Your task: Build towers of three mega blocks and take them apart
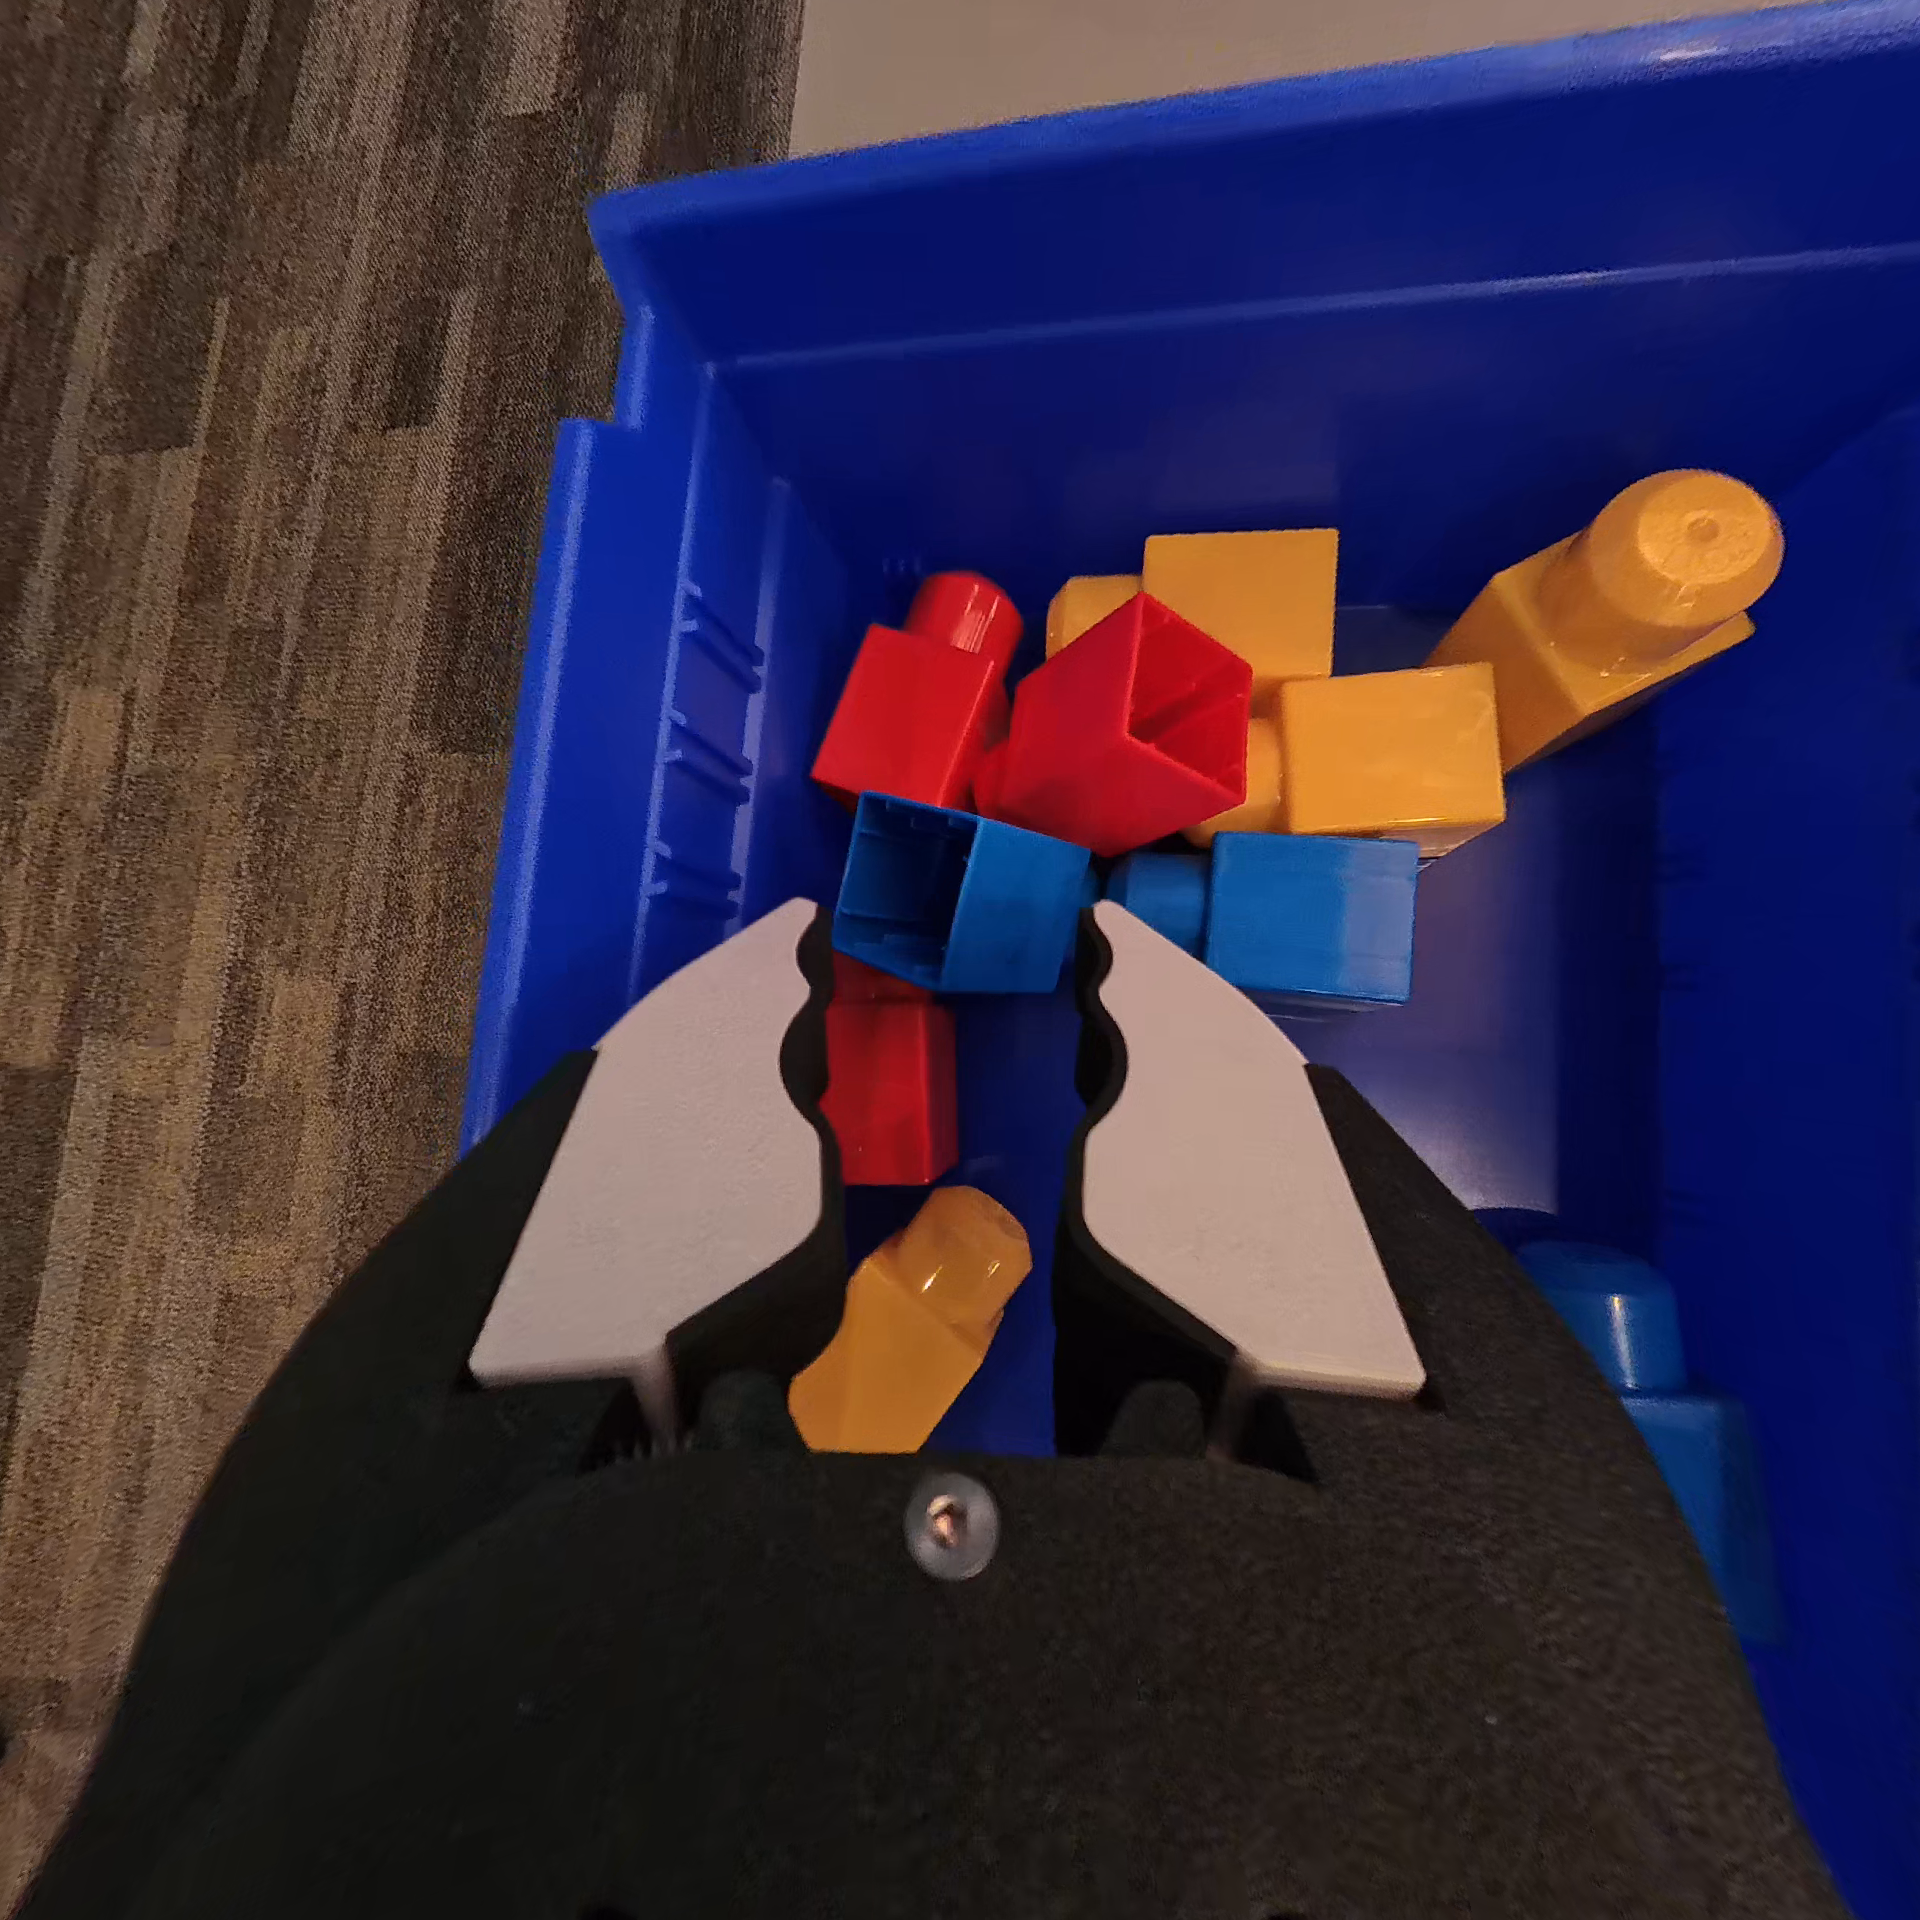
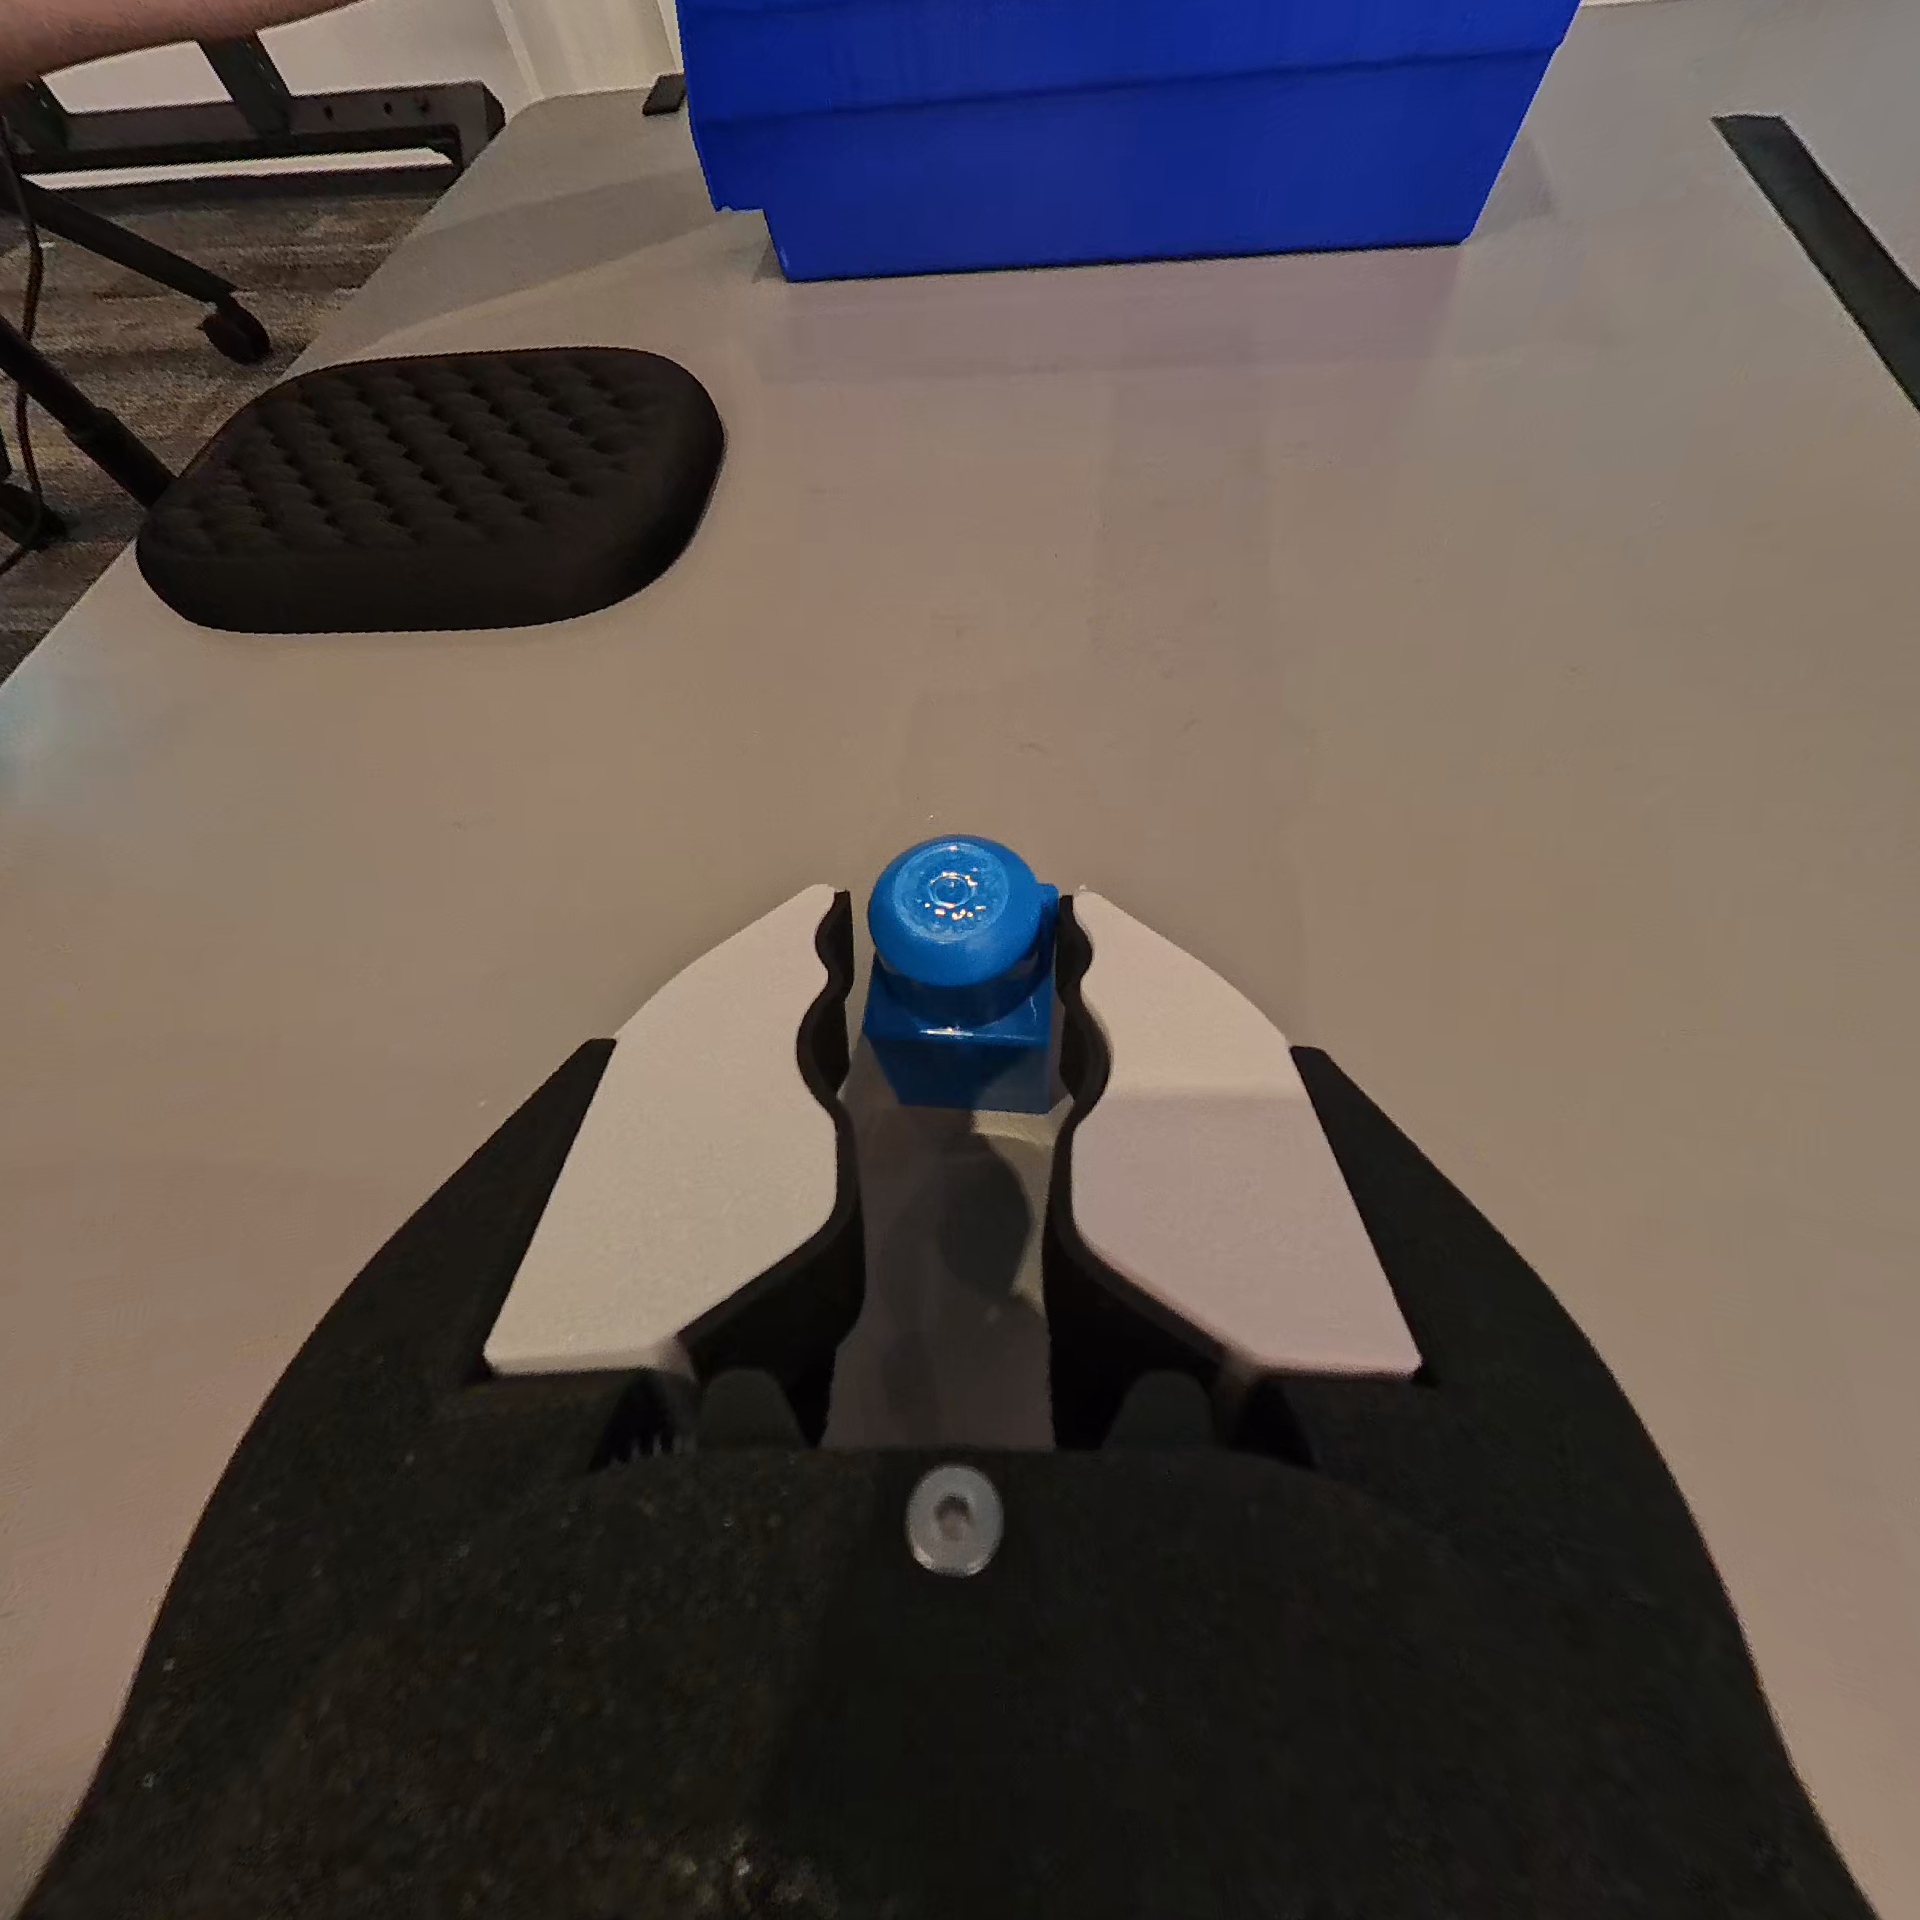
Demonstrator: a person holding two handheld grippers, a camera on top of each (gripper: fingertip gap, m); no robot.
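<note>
Step in hand: a tower is judged to be at its start; one base block is stood on the bench and a second is being picked from the blue bin (image 1: 1039,312).

Left gripper (image 1: 945,935): it is held over the inside of the blue bin, near the bin's left wall. The jaws are spread about a block's width and nothing is gripped.

Target block: a blue block (image 1: 961,904) lies on its side in the heap, hollow end turned toward the bin's left wall, right at the tips of the left jaws; whether it is touched cannot be told.

Other blocks in the bin: red blocks (image 1: 1127,717) and yellow blocks (image 1: 1392,748) are piled just beyond the blue one, a second blue block (image 1: 1314,914) lies just beside it, and one yellow block (image 1: 914,1330) and one red (image 1: 894,1081) are seen between the jaws, lower in the bin.

Right gripper (image 2: 951,997): the jaws are set on either side of an upright blue base block (image 2: 961,997), stud upward, on the grey bench (image 2: 1351,623), well short of the blue bin. The gap is close to the block's width; whether it is clamped cannot be told.

Black pad (image 2: 436,488): it lies on the bench, left of the bin's front.

Next move: the left jaws are to be brought around the blue block's flat sides and closed; the block must then be turned hollow end down and pressed onto the stud while the base is steadied.
</note>
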